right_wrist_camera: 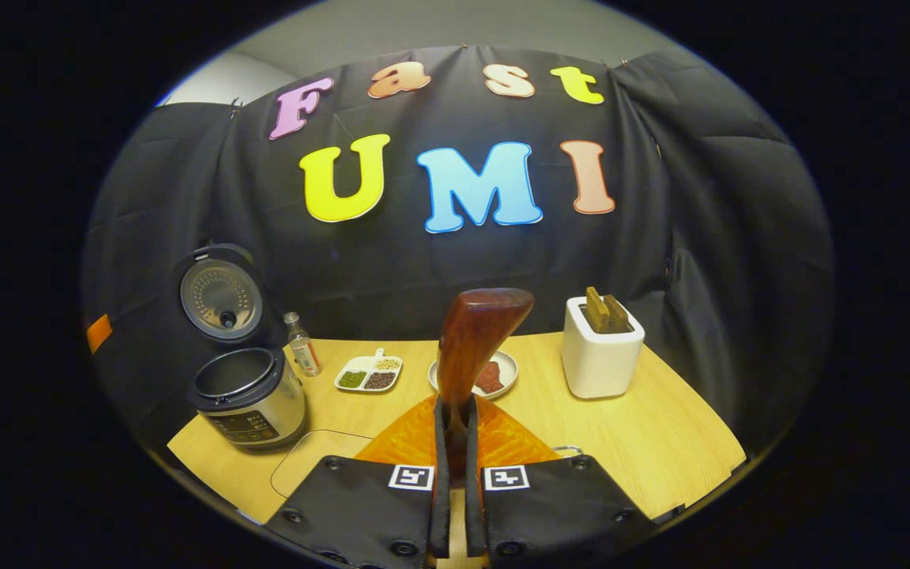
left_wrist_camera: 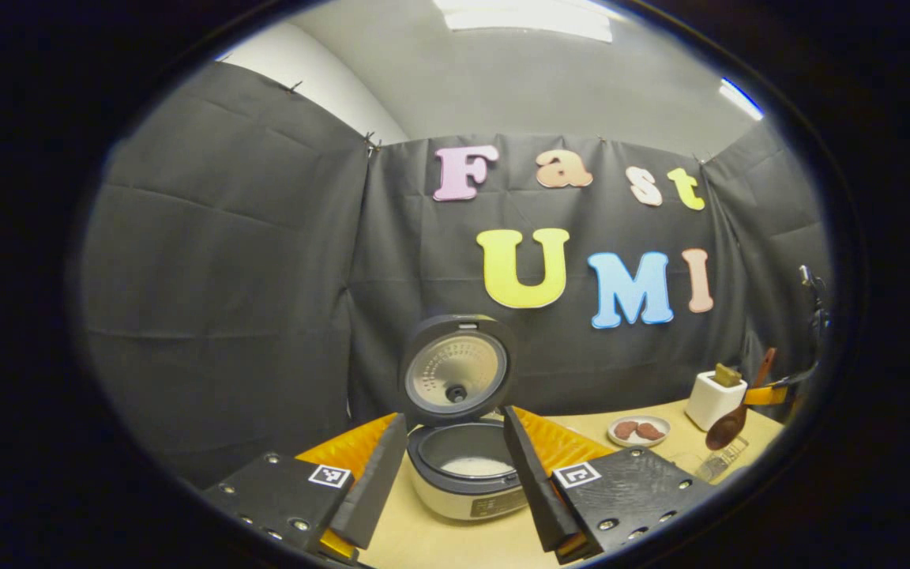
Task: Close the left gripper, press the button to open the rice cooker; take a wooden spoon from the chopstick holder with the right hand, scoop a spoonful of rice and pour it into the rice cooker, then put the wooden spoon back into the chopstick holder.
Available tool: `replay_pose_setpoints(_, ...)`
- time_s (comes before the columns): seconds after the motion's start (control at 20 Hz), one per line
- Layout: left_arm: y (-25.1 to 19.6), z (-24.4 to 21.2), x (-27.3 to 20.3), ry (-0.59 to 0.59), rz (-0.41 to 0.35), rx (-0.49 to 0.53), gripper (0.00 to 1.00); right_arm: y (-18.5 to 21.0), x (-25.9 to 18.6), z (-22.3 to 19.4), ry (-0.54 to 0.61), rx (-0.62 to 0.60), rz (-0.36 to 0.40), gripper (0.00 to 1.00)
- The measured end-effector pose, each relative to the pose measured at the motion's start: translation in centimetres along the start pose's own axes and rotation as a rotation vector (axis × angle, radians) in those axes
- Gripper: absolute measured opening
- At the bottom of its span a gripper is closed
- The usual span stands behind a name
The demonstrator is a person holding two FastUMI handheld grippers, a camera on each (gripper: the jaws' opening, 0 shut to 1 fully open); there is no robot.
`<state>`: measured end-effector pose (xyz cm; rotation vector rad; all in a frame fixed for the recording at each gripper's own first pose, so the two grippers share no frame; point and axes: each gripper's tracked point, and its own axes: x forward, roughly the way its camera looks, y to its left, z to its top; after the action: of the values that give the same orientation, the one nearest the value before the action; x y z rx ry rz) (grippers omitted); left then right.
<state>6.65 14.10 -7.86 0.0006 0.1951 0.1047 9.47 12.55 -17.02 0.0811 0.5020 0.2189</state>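
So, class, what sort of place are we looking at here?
Probably a mock kitchen set up in a cloth-walled booth: an open rice cooker, a white chopstick holder and small dishes of food on a wooden table.

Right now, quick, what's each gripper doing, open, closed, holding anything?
Left gripper: jaws open, holding nothing, facing the open rice cooker.
Right gripper: jaws closed on the wooden spoon.

Reddish-brown wooden spoon [right_wrist_camera: 475, 336]; white chopstick holder [right_wrist_camera: 601, 359]; silver rice cooker [right_wrist_camera: 253, 403]; pale wood table [right_wrist_camera: 660, 435]
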Motion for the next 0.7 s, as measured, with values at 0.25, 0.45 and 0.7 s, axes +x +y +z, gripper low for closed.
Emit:
replay_pose_setpoints(0.25, 1.0, -1.2, 2.0, 0.015, -0.03, -0.001, 0.78, 3.8, 1.6, -2.0, 0.03, -0.062, 0.033, 0.09)
replay_pose_setpoints(0.45, 2.4, -1.9, 2.8, 0.018, -0.037, -0.018, 0.78, 6.0, 3.1, -4.6, 0.063, -0.183, 0.039, 0.09)
replay_pose_setpoints(0.7, 4.2, -2.8, 3.4, 0.029, -0.028, -0.016, 0.78, 7.2, 4.7, -7.5, 0.106, -0.294, 0.023, 0.1)
